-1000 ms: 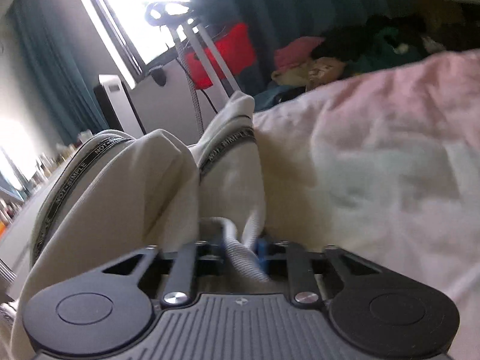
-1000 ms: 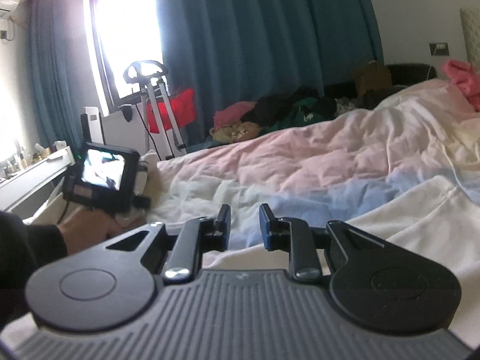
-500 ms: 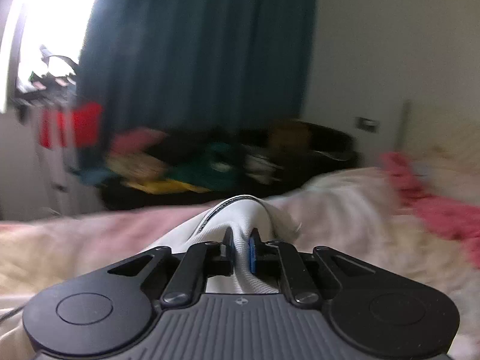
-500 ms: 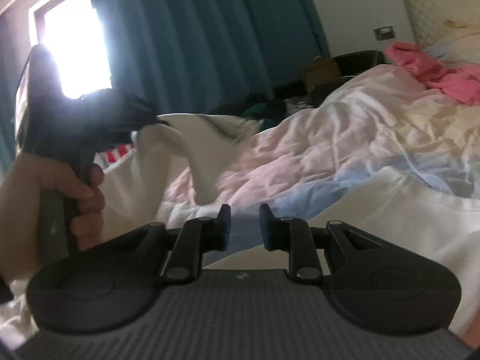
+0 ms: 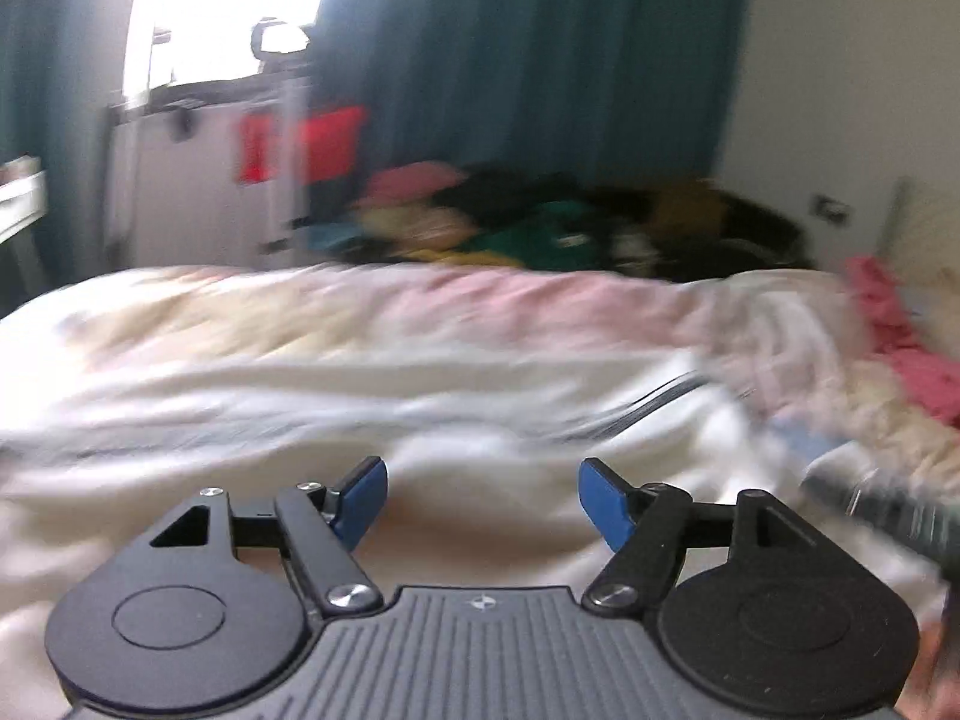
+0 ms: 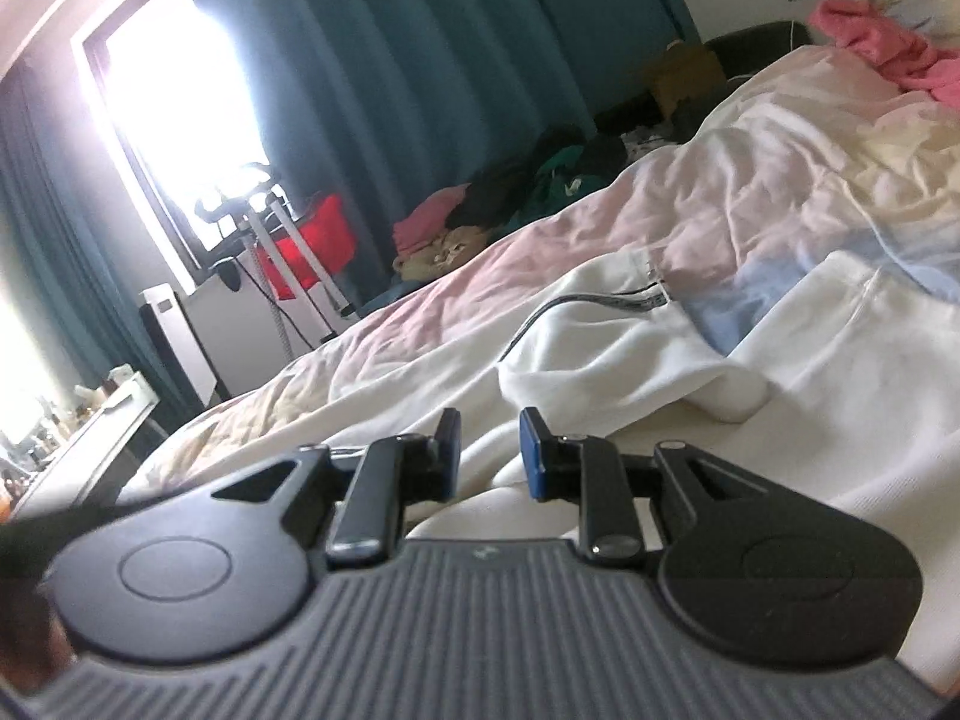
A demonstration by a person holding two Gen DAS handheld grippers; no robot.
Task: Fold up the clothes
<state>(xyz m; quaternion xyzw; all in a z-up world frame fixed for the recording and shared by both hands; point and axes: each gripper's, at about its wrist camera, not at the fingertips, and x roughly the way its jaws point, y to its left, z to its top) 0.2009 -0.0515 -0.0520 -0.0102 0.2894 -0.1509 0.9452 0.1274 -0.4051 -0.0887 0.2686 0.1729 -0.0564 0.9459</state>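
Observation:
A white garment (image 6: 606, 348) with a black lettered stripe (image 6: 624, 302) lies on the bed, one part folded over onto the rest. In the blurred left wrist view the same white garment (image 5: 420, 414) spreads out in front of my left gripper (image 5: 483, 498), which is wide open with nothing between its blue pads (image 5: 360, 498). My right gripper (image 6: 491, 456) hovers low over the near white cloth, its jaws a narrow gap apart and empty. Part of the right tool (image 5: 888, 510) shows as a dark blur at the left view's right edge.
A pink, blue and cream quilt (image 6: 750, 204) covers the bed. Pink clothing (image 6: 870, 36) lies near the headboard. Behind the bed are a heap of clothes (image 6: 516, 204), teal curtains (image 6: 420, 60), a bright window and a stand with a red item (image 6: 312, 240).
My left gripper has let go of the white garment and opened wide; the garment has dropped folded onto the bed. The right gripper has tilted and kept its narrow gap.

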